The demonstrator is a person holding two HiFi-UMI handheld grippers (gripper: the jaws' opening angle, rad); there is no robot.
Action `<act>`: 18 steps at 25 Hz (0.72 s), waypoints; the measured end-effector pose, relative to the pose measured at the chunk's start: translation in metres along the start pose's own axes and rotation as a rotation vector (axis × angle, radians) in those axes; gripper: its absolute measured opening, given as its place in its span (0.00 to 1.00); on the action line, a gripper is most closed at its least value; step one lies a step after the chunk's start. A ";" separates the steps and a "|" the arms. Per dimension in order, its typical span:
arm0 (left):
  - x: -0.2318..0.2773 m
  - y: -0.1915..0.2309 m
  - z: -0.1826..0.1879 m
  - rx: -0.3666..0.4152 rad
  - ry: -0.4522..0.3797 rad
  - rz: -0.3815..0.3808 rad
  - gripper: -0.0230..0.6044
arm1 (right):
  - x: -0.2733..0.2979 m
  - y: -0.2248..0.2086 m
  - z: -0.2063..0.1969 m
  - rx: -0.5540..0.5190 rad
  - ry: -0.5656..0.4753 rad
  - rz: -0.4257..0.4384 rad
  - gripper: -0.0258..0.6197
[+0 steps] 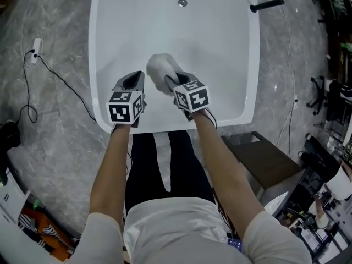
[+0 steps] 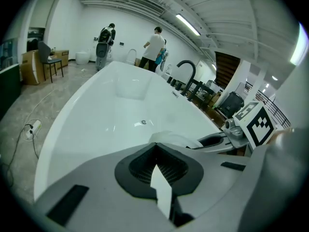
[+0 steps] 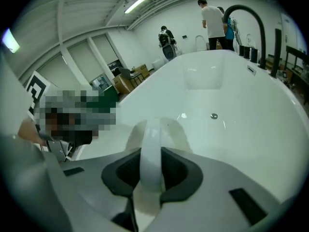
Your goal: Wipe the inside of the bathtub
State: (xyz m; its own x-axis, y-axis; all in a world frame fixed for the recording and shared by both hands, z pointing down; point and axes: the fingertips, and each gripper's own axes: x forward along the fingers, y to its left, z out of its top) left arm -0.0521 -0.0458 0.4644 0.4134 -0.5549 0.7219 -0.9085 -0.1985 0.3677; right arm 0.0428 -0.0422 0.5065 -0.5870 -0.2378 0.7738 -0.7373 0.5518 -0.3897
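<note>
From the head view I look down into a white bathtub with its drain at the far end. My right gripper hangs over the tub's near end, shut on a white cloth that bulges out ahead of its jaws. In the right gripper view the cloth is pinched between the dark pads. My left gripper hovers just to the left of it, jaws together with nothing in them. The left gripper view shows the cloth and the right gripper close by on its right.
Black faucet fittings stand on the tub's far right rim. On the grey marble floor, a cable and power strip lie to the left and a dark box sits at the near right. Two people stand beyond the tub's far end.
</note>
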 end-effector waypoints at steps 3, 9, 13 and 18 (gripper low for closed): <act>-0.012 -0.018 0.011 0.023 -0.011 -0.031 0.05 | -0.022 0.003 0.009 0.018 -0.038 -0.011 0.19; -0.037 -0.050 0.038 0.057 -0.046 -0.045 0.05 | -0.073 0.003 0.030 0.038 -0.128 -0.024 0.19; -0.058 -0.072 0.057 0.088 -0.068 -0.060 0.05 | -0.115 0.007 0.043 0.046 -0.192 -0.031 0.19; -0.089 -0.107 0.093 0.122 -0.134 -0.086 0.05 | -0.174 0.010 0.056 0.024 -0.255 -0.053 0.19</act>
State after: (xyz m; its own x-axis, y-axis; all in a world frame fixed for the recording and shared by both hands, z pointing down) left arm 0.0023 -0.0505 0.3064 0.4853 -0.6328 0.6033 -0.8743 -0.3420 0.3446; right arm 0.1190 -0.0404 0.3401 -0.6107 -0.4616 0.6434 -0.7750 0.5150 -0.3662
